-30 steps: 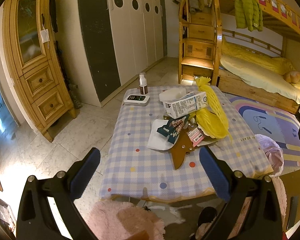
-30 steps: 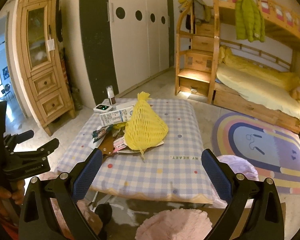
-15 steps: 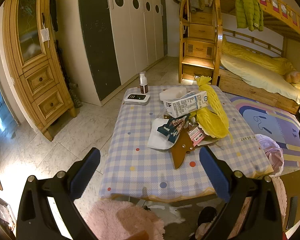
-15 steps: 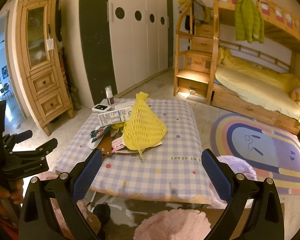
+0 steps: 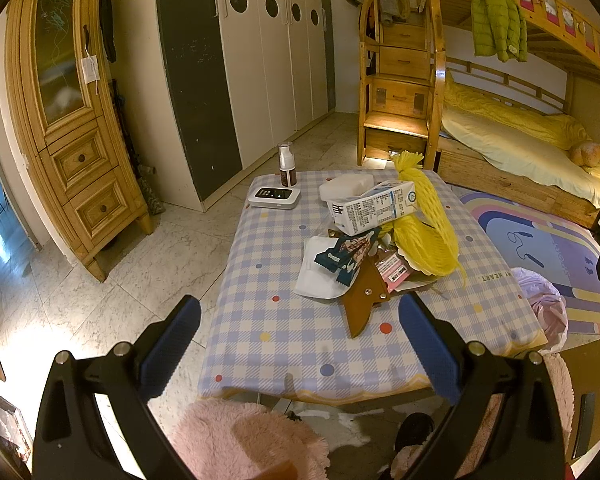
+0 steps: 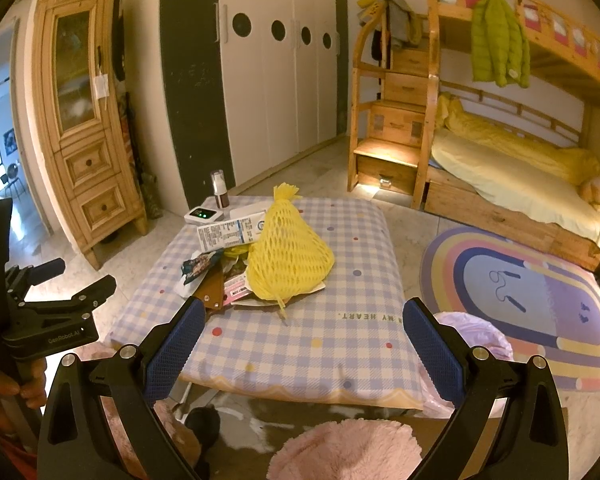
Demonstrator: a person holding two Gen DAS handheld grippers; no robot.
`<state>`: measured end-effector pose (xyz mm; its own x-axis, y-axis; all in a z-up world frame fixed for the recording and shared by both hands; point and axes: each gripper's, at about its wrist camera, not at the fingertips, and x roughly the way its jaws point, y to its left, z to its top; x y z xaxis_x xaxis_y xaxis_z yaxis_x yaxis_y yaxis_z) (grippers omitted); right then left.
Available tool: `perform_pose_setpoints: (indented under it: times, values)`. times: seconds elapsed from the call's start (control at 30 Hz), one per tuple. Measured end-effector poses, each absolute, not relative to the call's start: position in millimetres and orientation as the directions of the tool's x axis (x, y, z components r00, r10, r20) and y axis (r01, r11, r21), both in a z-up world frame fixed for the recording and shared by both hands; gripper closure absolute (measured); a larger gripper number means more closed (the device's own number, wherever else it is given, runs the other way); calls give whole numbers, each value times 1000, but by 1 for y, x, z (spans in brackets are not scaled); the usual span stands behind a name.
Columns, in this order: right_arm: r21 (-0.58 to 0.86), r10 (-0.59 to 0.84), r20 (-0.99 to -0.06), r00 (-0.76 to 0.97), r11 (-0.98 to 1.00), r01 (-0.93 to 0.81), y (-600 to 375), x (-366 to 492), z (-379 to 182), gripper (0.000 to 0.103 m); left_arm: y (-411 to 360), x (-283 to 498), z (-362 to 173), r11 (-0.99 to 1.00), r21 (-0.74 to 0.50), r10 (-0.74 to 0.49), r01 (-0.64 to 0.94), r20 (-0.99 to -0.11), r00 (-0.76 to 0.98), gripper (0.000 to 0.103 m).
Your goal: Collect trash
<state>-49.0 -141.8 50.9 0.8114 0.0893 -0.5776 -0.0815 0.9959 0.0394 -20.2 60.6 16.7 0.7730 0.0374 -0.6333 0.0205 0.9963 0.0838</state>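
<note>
A pile of trash lies mid-table on the checked tablecloth (image 5: 284, 332): a yellow foam net (image 5: 424, 228), a milk carton (image 5: 372, 206), a dark snack wrapper (image 5: 342, 258), a pink wrapper (image 5: 392, 272), a brown leather piece (image 5: 362, 300) and white paper (image 5: 318, 276). The net (image 6: 288, 252) and carton (image 6: 228, 234) also show in the right wrist view. My left gripper (image 5: 300, 344) is open and empty, held before the table's near edge. My right gripper (image 6: 300, 344) is open and empty, also short of the table. A pink plastic bag (image 6: 472, 332) sits on the floor right of the table.
A pump bottle (image 5: 287, 166), a white device (image 5: 274, 198) and a white box (image 5: 346, 186) stand at the table's far end. Pink fluffy stools (image 5: 252, 440) sit near me. A wooden cabinet (image 5: 72, 120) stands left, a bunk bed (image 5: 512, 136) and rug (image 6: 524, 300) right.
Both grippers stay open and the views shift only slightly. The right gripper has drawn back a little from the table. Nothing on the table has moved.
</note>
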Motion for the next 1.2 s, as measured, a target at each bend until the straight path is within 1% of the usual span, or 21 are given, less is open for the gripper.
perform_pose_setpoints:
  times: [0.53, 0.73, 0.9, 1.07, 1.17, 1.2]
  values:
    - [39, 92, -583, 807, 996, -85, -141, -47, 51, 5, 61, -20, 17, 996, 82, 37, 20, -635, 772, 7]
    - [37, 95, -597, 797, 995, -91, -136, -39, 41, 5, 66, -14, 2, 997, 77, 55, -5, -657, 752, 7]
    - [8, 84, -581, 809, 995, -98, -130, -25, 29, 5, 72, -5, -7, 996, 83, 70, -20, -665, 744, 7]
    - [0, 90, -582, 809, 994, -110, -123, -1, 15, 5, 76, 5, -12, 998, 62, 48, -8, -669, 742, 7]
    - [14, 123, -561, 819, 990, -139, -119, 10, 9, 5, 81, 14, -14, 1000, 15, 4, 9, -679, 734, 7]
    - [9, 120, -567, 815, 990, -140, -118, 14, 8, 5, 83, 17, -14, 1000, 6, -2, 9, -682, 731, 7]
